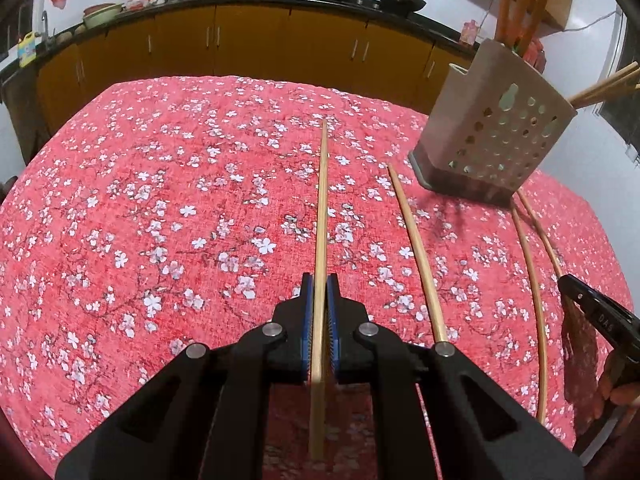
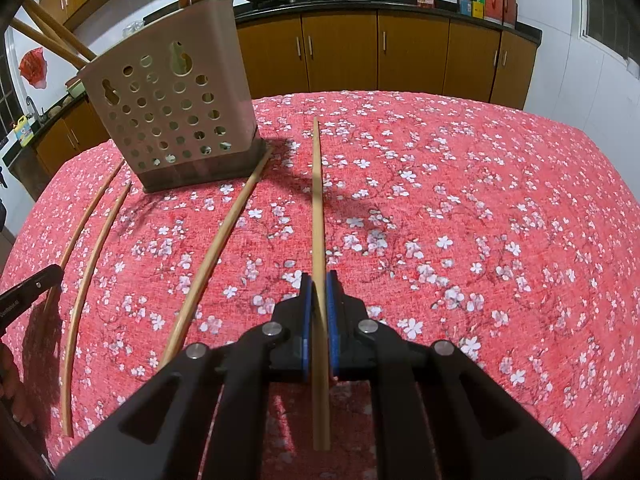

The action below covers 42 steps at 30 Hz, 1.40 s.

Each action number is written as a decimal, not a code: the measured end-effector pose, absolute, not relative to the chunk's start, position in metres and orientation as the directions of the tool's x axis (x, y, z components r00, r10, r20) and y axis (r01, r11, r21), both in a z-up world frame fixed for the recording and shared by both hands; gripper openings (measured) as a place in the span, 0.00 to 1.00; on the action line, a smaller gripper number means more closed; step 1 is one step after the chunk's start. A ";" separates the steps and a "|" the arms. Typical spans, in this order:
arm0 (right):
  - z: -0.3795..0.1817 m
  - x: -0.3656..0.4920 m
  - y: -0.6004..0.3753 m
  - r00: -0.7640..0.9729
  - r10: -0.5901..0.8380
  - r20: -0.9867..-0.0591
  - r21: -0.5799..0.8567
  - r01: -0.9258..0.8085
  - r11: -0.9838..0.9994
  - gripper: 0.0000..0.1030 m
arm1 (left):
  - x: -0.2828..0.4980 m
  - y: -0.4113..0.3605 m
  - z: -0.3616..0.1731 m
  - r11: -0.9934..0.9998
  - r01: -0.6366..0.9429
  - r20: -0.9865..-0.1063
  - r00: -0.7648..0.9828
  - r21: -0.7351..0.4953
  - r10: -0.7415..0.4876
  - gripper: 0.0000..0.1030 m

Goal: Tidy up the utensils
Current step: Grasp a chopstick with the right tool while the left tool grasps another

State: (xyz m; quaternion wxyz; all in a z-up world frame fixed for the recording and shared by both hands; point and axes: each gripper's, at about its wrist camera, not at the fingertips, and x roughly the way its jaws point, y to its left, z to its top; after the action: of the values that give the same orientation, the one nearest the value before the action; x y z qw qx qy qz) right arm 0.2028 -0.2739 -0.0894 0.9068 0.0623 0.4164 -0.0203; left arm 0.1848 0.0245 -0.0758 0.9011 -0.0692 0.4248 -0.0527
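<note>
My left gripper (image 1: 319,286) and right gripper (image 2: 319,284) each pinch one chopstick above the floral table (image 1: 160,200); the utensil holder (image 2: 176,116) stands near its far edge.

Beige perforated utensil holder (image 2: 172,116) upright on the table, chopsticks standing inside, three loose bamboo chopsticks (image 2: 212,256) lay beside it, two more clamped.

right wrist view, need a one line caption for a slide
Right gripper shut on a chopstick, three more lying by the holder on the floral cloth.
</note>
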 end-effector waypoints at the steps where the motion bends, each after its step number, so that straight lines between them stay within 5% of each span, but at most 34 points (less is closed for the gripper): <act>1: -0.089 0.203 -0.274 0.652 0.016 -0.758 0.097 0.089 0.991 0.08 | 0.185 0.024 -0.076 0.985 0.036 -0.758 0.633 -0.170 -0.154 0.08; 42: -0.089 0.202 -0.273 0.652 0.021 -0.758 0.106 0.091 0.990 0.09 | 0.186 0.025 -0.076 0.984 0.037 -0.757 0.634 -0.173 -0.157 0.09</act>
State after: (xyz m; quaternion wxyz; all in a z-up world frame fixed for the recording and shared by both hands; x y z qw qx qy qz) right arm 0.2023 -0.2735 -0.0890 0.9065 0.0674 0.4164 -0.0192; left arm 0.1860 0.0250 -0.0756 0.9011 -0.0709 0.4245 -0.0537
